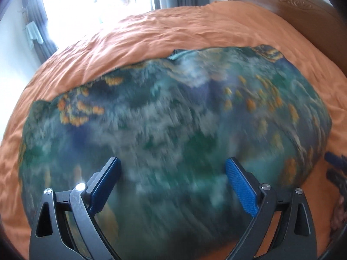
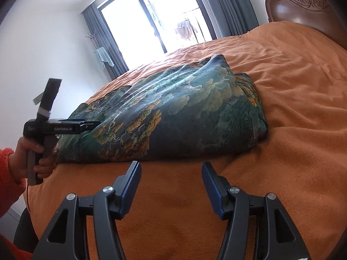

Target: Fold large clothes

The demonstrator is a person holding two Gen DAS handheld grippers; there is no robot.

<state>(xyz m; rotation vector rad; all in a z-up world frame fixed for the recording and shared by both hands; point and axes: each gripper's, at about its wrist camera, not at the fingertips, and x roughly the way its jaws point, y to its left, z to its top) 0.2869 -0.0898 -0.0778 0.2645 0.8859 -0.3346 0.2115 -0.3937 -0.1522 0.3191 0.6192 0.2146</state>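
Note:
A large garment (image 2: 173, 117) printed in dark green, blue and orange lies folded into a thick flat bundle on the orange bedspread (image 2: 292, 86). In the left wrist view the garment (image 1: 173, 112) fills the middle, blurred. My left gripper (image 1: 172, 166) is open and empty, just above the garment's near part; in the right wrist view its body (image 2: 63, 126) shows at the garment's left end, held by a hand. My right gripper (image 2: 171, 171) is open and empty over bare bedspread, just in front of the garment's near edge.
A carved wooden headboard (image 2: 303, 6) stands at the far right of the bed. A bright window (image 2: 156, 21) with grey curtains is behind the bed. A wall hook with a light cloth (image 2: 104, 58) is left of the window. The bed's near edge drops off at lower left.

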